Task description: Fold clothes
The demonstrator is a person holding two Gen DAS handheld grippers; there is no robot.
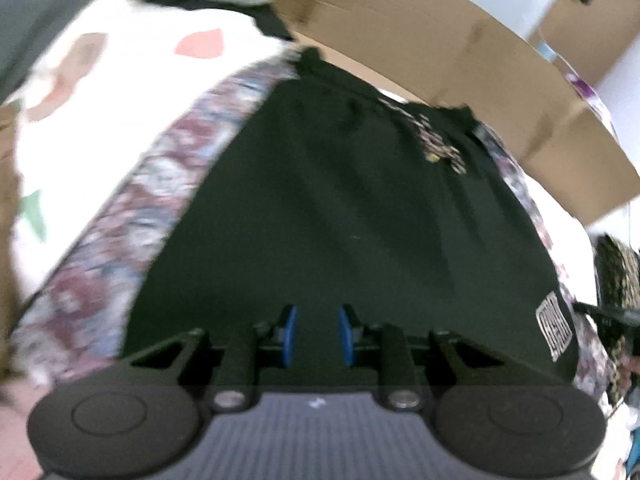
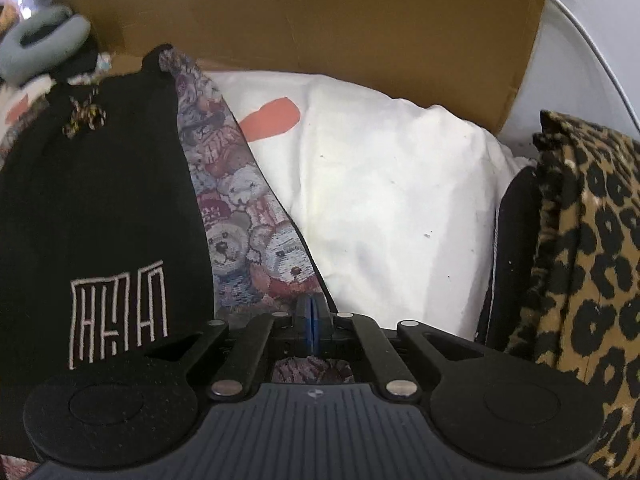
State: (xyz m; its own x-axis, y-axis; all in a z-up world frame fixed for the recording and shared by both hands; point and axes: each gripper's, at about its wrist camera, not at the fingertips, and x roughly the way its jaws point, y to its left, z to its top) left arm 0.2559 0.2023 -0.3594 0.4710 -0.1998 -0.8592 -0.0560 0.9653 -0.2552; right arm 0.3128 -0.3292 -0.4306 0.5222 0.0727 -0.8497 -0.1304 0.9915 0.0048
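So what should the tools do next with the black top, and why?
Probably bring the left tool down to pinch the near edge of the black top. Its pads are open above the cloth and hold nothing. The right tool looks shut at the teddy-bear fabric, though the grip itself is hidden.

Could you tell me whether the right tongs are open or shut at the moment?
Shut. In the right wrist view the right tongs' blue pads sit pressed together, seemingly pinching the teddy-bear patterned cloth beside the black garment.
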